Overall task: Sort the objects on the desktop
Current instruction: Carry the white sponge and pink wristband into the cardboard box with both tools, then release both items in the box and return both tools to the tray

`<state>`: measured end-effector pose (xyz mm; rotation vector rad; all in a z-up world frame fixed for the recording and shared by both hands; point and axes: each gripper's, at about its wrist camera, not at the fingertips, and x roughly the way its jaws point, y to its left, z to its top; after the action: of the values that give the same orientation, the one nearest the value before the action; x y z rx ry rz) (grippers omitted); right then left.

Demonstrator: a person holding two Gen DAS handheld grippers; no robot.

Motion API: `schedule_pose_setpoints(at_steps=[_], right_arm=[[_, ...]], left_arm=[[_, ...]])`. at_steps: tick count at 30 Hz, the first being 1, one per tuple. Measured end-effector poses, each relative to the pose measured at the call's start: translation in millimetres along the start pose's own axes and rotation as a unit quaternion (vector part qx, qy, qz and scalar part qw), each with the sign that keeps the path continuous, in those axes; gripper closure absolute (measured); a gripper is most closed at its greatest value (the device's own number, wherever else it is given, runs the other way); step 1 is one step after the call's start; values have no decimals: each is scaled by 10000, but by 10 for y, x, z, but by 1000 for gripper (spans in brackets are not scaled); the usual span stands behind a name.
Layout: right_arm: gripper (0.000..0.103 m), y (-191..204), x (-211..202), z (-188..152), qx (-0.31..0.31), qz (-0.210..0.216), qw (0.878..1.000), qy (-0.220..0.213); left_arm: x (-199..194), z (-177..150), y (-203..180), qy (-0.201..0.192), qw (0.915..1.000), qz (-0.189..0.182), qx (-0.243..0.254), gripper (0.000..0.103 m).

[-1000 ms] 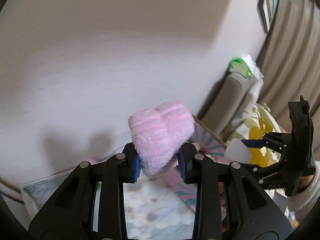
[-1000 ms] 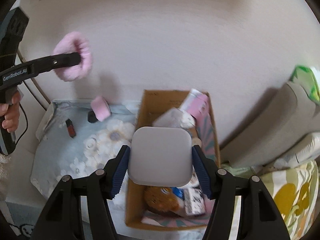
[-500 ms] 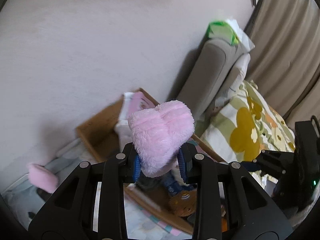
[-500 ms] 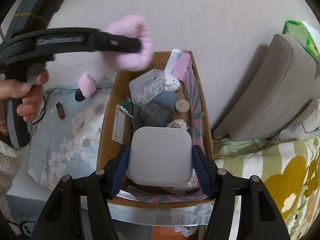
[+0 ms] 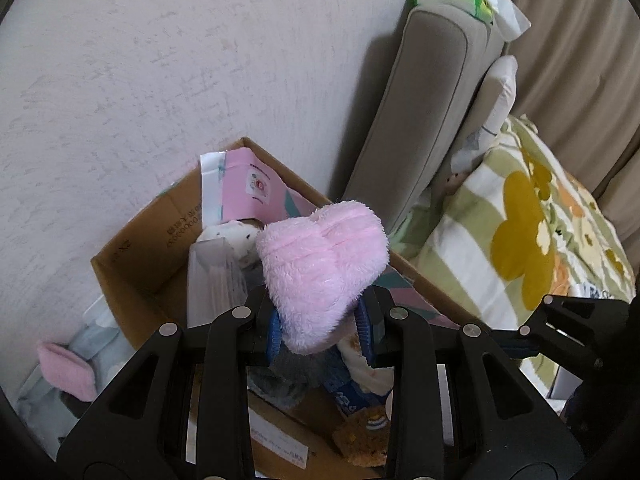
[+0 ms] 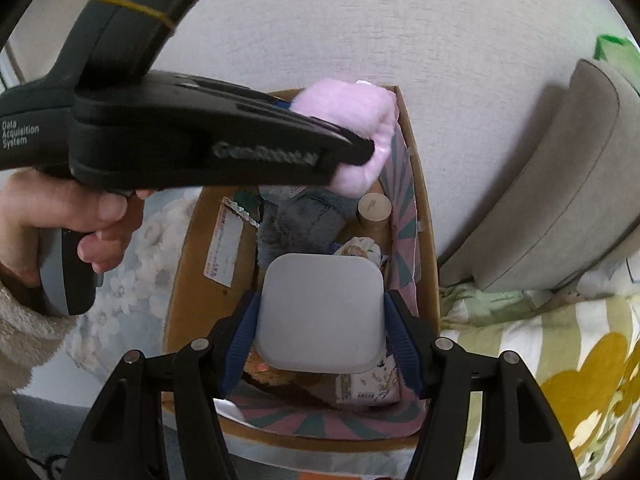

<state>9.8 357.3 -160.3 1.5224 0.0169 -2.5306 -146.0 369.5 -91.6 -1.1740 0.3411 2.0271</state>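
My left gripper (image 5: 320,330) is shut on a fluffy pink plush piece (image 5: 322,268) and holds it above the open cardboard box (image 5: 132,268). It also shows in the right wrist view (image 6: 352,136), over the box's far end. My right gripper (image 6: 320,344) is shut on a flat white square box (image 6: 320,312), held above the near half of the cardboard box (image 6: 426,248). The box holds a grey cloth (image 6: 304,216), a tan tube (image 6: 374,208), a pink packet (image 5: 248,192) and other items.
A second pink plush piece (image 5: 66,368) lies on the floral cloth (image 6: 156,240) left of the box. A grey sofa arm (image 6: 552,184) and a flowered blanket (image 5: 520,232) are to the right. The wall stands just behind the box.
Both grippers have moved over the cardboard box. The left one swung right from the wall with the pink plush; the right one came forward and lower with the white box.
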Motion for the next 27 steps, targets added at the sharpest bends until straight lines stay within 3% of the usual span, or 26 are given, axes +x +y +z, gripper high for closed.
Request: schedule_pose_setpoints(at_steps=[8,9,10,12,13,15,27], right_arm=[[44,18,38,33,-151,139,9997,-155],[43,19,44,36,-135,142,9996,-191],[31,18,61,36,-106,148,9997,-178],[13,9,84,17,-37,149,9996,-217],[8,6,80,7,-17,156,9995,-288],[1,9,63,-14,43,215,9990,-393],[1,124,-151,-71,345,115,9975,-599]], left_arm=[[103,-16,35,106,9998,113,-114,75],[103,-19,57,109,9997,117,-197,74],[116,-21,79,138,9994,127,-292,69],[152,-24,106,196,9987,211,-418,35],[151,-30,108,163,9985,282,-431,0],[112,-48,105,74,9986,320,-414,1],[-439,-166,151,-52,9986,426,-321,1]])
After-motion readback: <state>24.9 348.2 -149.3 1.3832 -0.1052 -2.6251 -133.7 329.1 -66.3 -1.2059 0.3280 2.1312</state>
